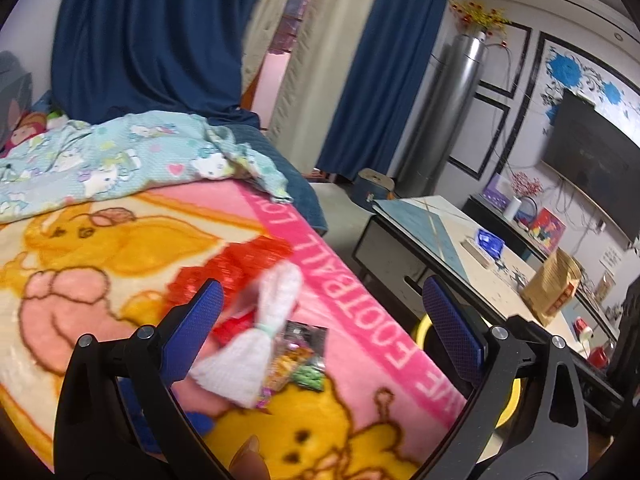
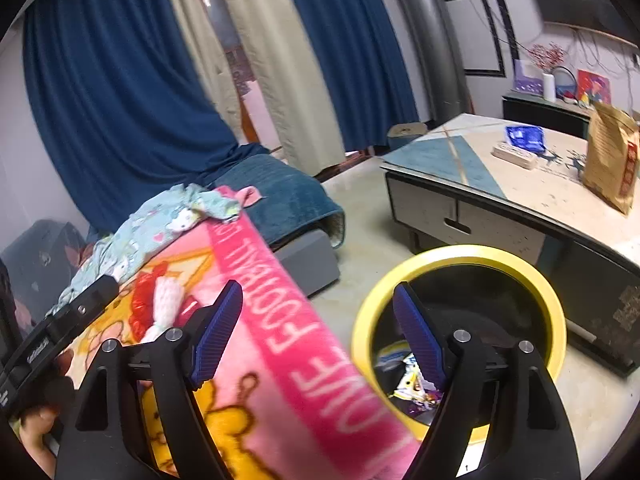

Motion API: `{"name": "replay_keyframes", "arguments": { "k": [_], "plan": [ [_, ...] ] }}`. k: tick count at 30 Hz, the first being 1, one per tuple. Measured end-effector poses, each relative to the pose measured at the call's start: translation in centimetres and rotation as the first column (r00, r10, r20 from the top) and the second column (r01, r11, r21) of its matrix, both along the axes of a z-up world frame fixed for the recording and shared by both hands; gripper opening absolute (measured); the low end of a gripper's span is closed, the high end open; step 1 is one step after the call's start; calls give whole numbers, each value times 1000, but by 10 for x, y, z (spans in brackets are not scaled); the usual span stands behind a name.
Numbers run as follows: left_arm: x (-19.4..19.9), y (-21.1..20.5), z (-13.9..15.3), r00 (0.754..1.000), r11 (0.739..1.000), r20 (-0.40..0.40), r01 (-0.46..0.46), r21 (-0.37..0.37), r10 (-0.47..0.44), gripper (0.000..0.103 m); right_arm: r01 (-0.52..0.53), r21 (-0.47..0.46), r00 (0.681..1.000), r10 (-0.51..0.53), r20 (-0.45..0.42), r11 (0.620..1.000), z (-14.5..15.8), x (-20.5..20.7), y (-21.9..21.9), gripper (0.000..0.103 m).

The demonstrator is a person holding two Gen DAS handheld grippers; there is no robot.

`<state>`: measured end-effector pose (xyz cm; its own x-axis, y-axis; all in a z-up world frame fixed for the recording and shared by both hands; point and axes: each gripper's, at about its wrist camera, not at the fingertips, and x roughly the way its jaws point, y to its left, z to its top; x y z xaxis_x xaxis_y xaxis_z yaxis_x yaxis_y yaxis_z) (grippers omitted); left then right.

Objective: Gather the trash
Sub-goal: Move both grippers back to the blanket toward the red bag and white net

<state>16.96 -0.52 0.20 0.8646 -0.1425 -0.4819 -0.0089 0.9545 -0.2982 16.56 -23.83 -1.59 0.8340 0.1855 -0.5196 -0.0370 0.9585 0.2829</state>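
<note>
Both claws gape wide and empty over the pink blanket [image 1: 120, 264].
Left claw [image 1: 320, 316] frames a white tied bundle [image 1: 260, 336] with a snack wrapper [image 1: 304, 356] at its four o'clock; right claw [image 2: 318, 332] straddles the blanket edge, yellow-rimmed bin [image 2: 460, 254] of wrappers at three o'clock.

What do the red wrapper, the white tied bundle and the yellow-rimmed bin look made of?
Red wrapper: looks like thin crinkled plastic film, glossy with bright glints. White tied bundle: seems soft knitted or terry cloth, matte and nubbly, cinched by a pale band. Yellow-rimmed bin: probably smooth moulded plastic, with an even sheen on the rim.
</note>
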Motion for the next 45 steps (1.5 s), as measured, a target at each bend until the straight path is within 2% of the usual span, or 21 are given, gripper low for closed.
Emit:
{"name": "replay_keyframes", "arguments": {
  "k": [6, 13, 25, 28, 33, 35, 41, 45],
  "plan": [
    [-1, 34, -1, 999, 999, -21, -44, -10, 44, 92, -68, -37, 998, 68, -2, 997, 2, 4, 32, 75],
    [6, 79, -1, 994, 996, -64, -86, -19, 85, 92, -133, -35, 991, 132, -29, 991, 0, 18, 72, 75],
    [43, 128, -21, 978, 994, -206, -57, -90, 37, 92, -238, -52, 969, 234, -86, 970, -7, 49, 136, 75],
    [56, 134, -30, 967, 991, -253, -37, -130, 3, 91, -257, -43, 961, 251, -114, 966, -13, 60, 148, 75],
    [73, 135, -44, 951, 990, -309, -13, -141, -31, 77, -296, -39, 945, 287, -155, 954, -23, 76, 167, 75],
    [80, 134, -51, 940, 988, -337, 3, -156, -56, 73, -305, -31, 940, 296, -167, 952, -26, 83, 174, 71],
    [92, 134, -73, 907, 969, -405, 11, -246, -114, 71, -331, -16, 926, 321, -199, 944, -36, 103, 187, 64],
    [95, 134, -82, 892, 967, -436, 9, -256, -124, 70, -339, 14, 913, 333, -235, 941, -45, 115, 191, 55]
  ]
}}
